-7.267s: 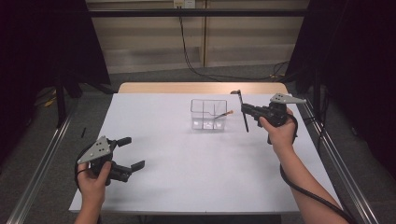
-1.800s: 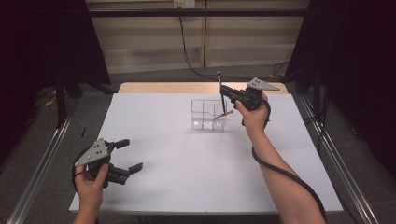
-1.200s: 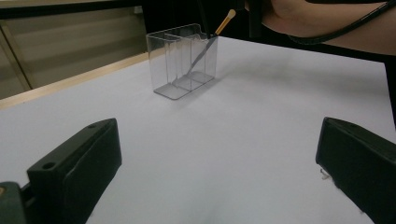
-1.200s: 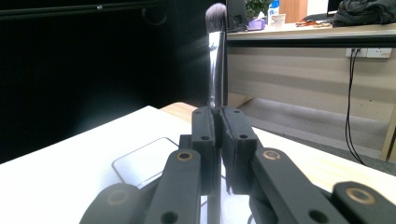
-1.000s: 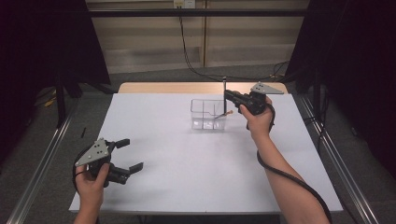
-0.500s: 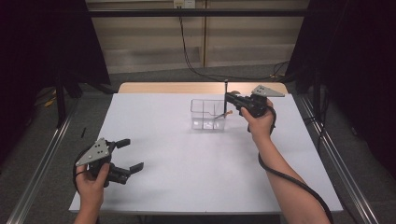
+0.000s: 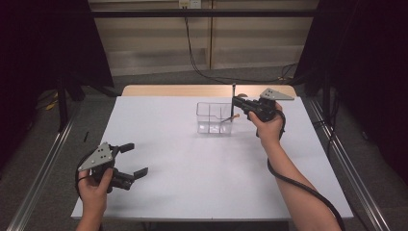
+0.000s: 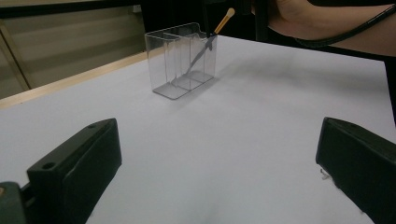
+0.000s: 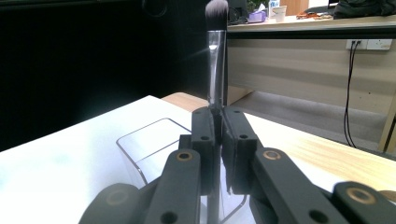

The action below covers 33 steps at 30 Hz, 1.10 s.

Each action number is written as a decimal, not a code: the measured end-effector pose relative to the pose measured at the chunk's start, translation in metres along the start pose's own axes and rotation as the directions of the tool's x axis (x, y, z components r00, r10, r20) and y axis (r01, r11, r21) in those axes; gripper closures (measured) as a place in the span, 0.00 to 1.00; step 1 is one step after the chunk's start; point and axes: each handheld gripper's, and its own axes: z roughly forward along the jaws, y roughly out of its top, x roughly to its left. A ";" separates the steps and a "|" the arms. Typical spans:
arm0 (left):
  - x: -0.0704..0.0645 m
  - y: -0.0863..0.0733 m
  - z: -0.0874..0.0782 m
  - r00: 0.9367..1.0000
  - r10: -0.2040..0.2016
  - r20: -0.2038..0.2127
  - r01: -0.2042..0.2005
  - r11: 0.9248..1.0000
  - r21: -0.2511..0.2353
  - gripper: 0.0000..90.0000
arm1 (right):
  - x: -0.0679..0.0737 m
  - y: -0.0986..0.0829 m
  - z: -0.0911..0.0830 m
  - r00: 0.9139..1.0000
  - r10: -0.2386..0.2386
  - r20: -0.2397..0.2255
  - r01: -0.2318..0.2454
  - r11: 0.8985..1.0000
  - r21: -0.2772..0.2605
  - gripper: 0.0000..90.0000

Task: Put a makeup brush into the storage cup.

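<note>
White worktop (image 7: 192,178), dark curtains either side, pale wall panels and trailing cables behind.

Right claw (image 9: 218,122) is pressed together on a makeup brush (image 9: 216,56), bristles up, handle running down between the pads, right over the clear organizer (image 7: 214,118) at the worktop's far side, wooden edge strip just beyond. A second, tan-tipped brush (image 8: 205,44) leans in the organizer's end compartment. Left claw (image 7: 132,161) sits spread wide, holding nothing, at the near edge, well apart from the organizer.
</note>
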 end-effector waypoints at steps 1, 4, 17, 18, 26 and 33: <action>0.000 0.000 0.000 1.000 0.000 0.003 0.000 1.000 -0.002 0.00 | 0.000 0.000 0.000 1.000 -0.001 0.000 0.001 1.000 0.000 0.93; 0.000 0.000 0.000 1.000 0.001 -0.001 -0.001 1.000 0.001 0.00 | 0.001 0.000 -0.001 1.000 0.010 -0.005 -0.010 1.000 0.004 0.86; 0.000 0.000 0.000 1.000 0.001 -0.003 -0.001 1.000 0.004 0.00 | 0.010 0.006 -0.006 1.000 0.005 -0.029 -0.005 1.000 0.020 0.56; 0.000 0.000 0.000 1.000 0.001 -0.002 -0.001 1.000 0.004 0.00 | 0.011 0.007 -0.006 0.999 0.007 -0.037 -0.006 1.000 0.024 0.52; -0.001 0.001 -0.002 1.000 0.007 -0.003 -0.007 1.000 0.000 0.00 | 0.012 0.008 -0.011 0.999 -0.007 -0.032 0.008 0.999 0.034 0.36; -0.001 0.001 -0.001 1.000 0.007 -0.006 -0.007 1.000 0.003 0.00 | 0.014 0.010 -0.018 0.999 -0.008 -0.037 0.010 0.999 0.032 0.26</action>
